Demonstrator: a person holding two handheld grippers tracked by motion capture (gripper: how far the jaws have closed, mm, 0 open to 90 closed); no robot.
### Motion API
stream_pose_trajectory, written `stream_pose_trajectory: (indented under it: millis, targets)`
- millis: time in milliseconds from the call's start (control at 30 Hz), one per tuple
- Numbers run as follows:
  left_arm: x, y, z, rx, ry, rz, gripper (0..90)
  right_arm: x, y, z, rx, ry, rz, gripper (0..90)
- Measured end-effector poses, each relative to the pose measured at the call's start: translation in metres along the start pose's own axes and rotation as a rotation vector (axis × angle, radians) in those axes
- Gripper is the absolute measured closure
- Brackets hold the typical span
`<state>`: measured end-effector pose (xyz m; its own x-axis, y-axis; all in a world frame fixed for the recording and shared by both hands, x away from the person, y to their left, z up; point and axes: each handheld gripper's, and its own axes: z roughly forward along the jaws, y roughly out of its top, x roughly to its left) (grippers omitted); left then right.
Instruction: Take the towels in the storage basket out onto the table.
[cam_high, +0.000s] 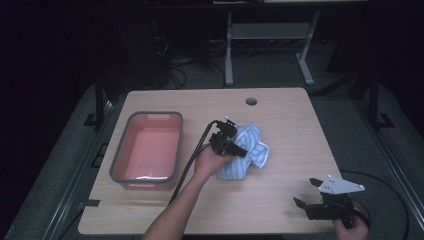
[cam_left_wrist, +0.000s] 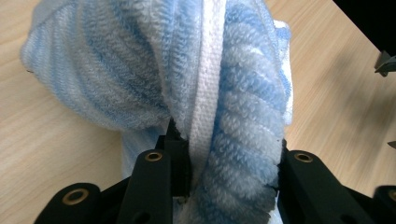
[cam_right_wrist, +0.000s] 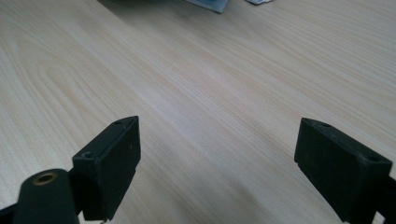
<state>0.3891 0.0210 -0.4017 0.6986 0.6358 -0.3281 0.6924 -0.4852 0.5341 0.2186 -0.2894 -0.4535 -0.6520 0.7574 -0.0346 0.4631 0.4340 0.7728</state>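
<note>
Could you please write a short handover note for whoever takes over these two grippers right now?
Left gripper: shut on a fold of the blue-and-white striped towel, which lies bunched near the middle of the table.
Right gripper: open, holding nothing, over the table's near right corner.
Grey-rimmed pink bin: on the left side of the table, nothing visible in it.
Done: the towel is gripped.
Left: probably moving the towel into the bin, though the pictures do not confirm where it should go.
</note>
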Motion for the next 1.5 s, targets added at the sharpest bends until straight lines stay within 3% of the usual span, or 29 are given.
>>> stream_pose_trajectory:
  millis: [300,633,933,1100,1500]
  targets:
    - [-0.001,-0.003,0.013,0.005,0.026,-0.013,62.4,0.000,0.000,-0.001,0.001,-0.001,0.000,13.8]
    - [-0.007,-0.005,0.025,0.040,0.025,0.017,55.7,0.001,0.000,0.000,0.000,0.000,-0.005,13.8]
    - [-0.005,-0.008,0.025,0.035,0.002,0.005,53.3,0.001,0.001,0.000,0.001,0.000,-0.007,13.8]
    - [-0.007,-0.010,0.022,0.005,-0.050,-0.029,47.0,0.002,0.001,0.001,0.006,0.001,-0.009,13.8]
    - [-0.011,-0.012,0.014,-0.008,-0.049,-0.018,39.9,0.002,0.001,0.002,0.004,-0.002,-0.006,13.8]
